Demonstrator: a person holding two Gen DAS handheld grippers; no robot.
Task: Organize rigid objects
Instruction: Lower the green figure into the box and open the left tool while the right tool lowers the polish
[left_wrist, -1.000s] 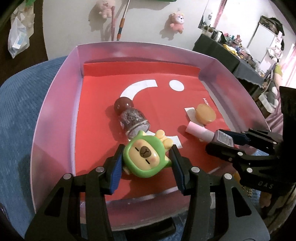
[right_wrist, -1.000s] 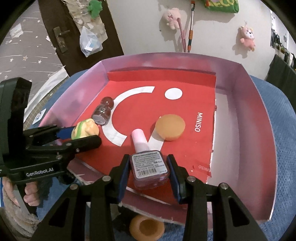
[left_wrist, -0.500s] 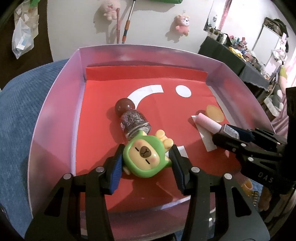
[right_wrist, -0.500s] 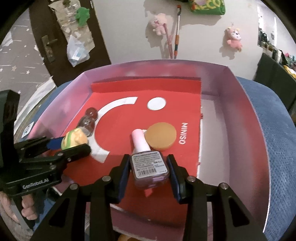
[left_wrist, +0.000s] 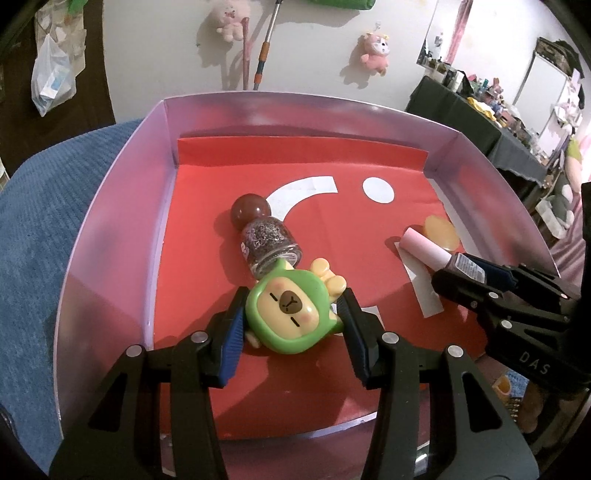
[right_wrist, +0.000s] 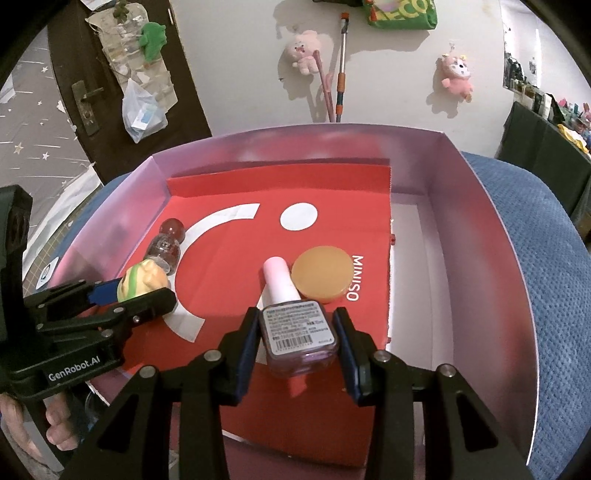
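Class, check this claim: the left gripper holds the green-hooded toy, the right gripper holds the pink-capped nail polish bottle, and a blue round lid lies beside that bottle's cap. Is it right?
One detail is wrong: the round lid is orange, not blue, as the right wrist view shows. The rest stands: the left gripper holds the green-hooded toy, the right gripper holds the pink-capped nail polish bottle, and the lid lies beside its cap.

Glossy green plastic is seen on the toy (left_wrist: 291, 314) between the left claw's (left_wrist: 293, 325) ribbed blue pads, clear glass with a paper label on the bottle (right_wrist: 299, 332) within the right claw (right_wrist: 299, 345), and matt red paper lining the smooth pink box (left_wrist: 110, 236) ahead.
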